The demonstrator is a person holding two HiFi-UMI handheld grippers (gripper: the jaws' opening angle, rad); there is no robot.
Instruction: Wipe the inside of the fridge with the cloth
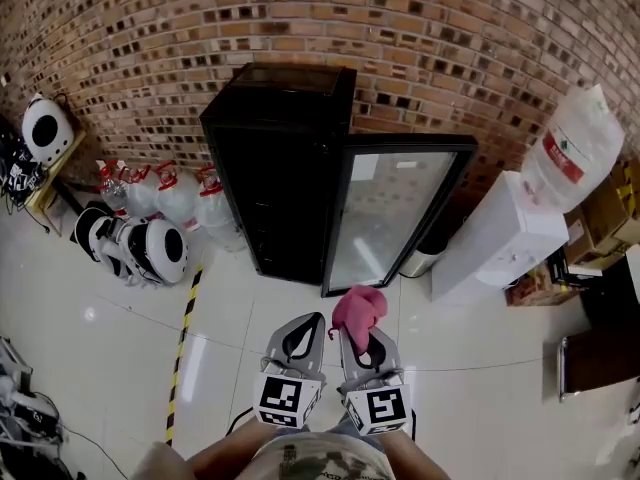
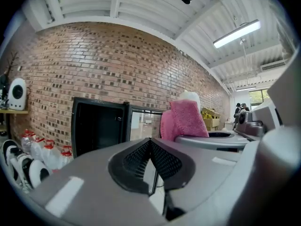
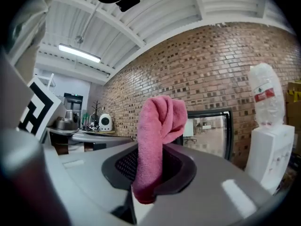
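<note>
Brick wall (image 1: 400, 28) backs open black fridge (image 1: 280, 178) mid-frame; right claw (image 1: 360, 346) pinches pink cloth (image 1: 358, 310), left claw (image 1: 314, 322) pressed together; best enter squarely.

The head view looks steeply down, close over the left gripper (image 1: 317, 320) and right gripper (image 1: 352, 340), with the fridge (image 1: 285, 178) farther ahead. Each gripper view looks from low along its own jaws. Both share the fridge and wall (image 2: 117, 60).

The fridge (image 1: 278, 193) interior is too dark to make out. The cloth's (image 3: 160, 121) lower end is hidden between the right gripper's (image 3: 154, 150) jaws. 2 distant people (image 2: 241, 108) are too small to tell.
</note>
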